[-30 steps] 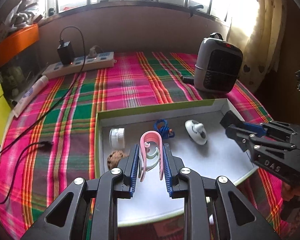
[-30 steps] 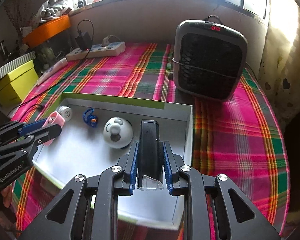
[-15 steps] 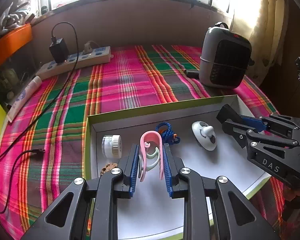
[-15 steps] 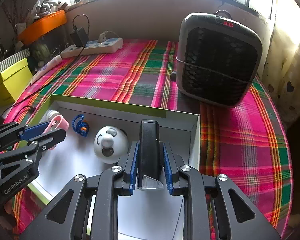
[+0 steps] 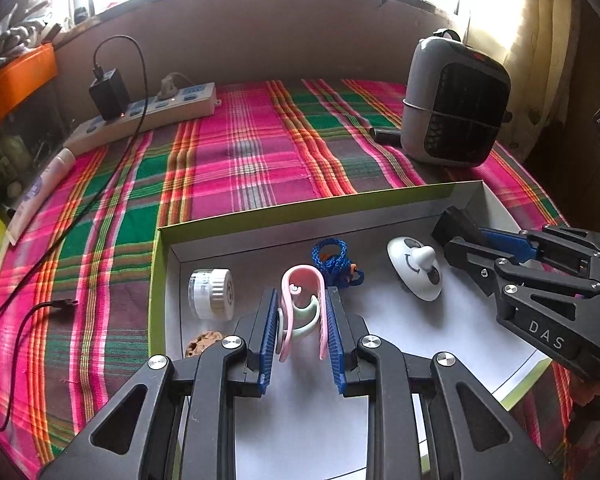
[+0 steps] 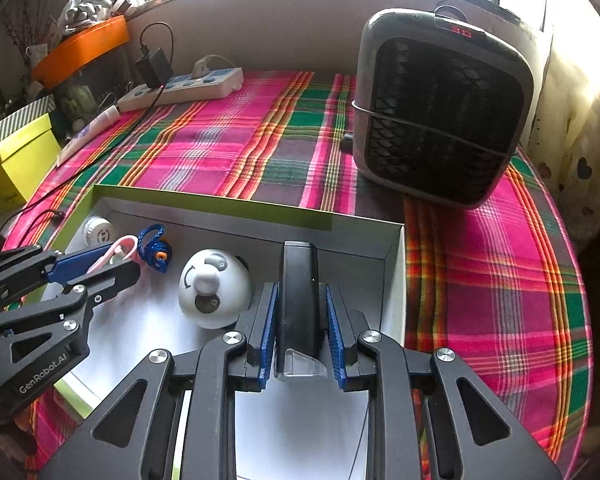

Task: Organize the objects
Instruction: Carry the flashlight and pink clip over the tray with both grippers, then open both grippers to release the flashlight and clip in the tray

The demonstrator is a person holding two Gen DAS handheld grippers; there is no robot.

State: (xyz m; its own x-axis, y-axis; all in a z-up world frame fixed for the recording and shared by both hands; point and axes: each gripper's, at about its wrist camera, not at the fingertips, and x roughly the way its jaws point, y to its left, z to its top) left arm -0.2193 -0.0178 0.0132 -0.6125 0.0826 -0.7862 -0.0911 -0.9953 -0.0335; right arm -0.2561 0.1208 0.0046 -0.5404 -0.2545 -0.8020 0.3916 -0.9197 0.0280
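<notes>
Both grippers have been lowered closer over the white tray (image 5: 496, 208) since a second ago; nothing has been released. A pink clip (image 5: 302, 304) is held clamped in the narrow left gripper (image 5: 302, 320); a black device (image 6: 298, 300) is pinched in the right gripper (image 6: 300, 320). Placement into the tray, beside the white toy (image 6: 214, 288), is judged imminent.

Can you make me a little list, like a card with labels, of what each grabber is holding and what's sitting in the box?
left gripper: shut on pink clip
right gripper: shut on black device
box: white inside, green rim, on plaid cloth
in the box: small white jar, blue cord, white panda toy, brown lump
behind the box: heater, power strip
</notes>
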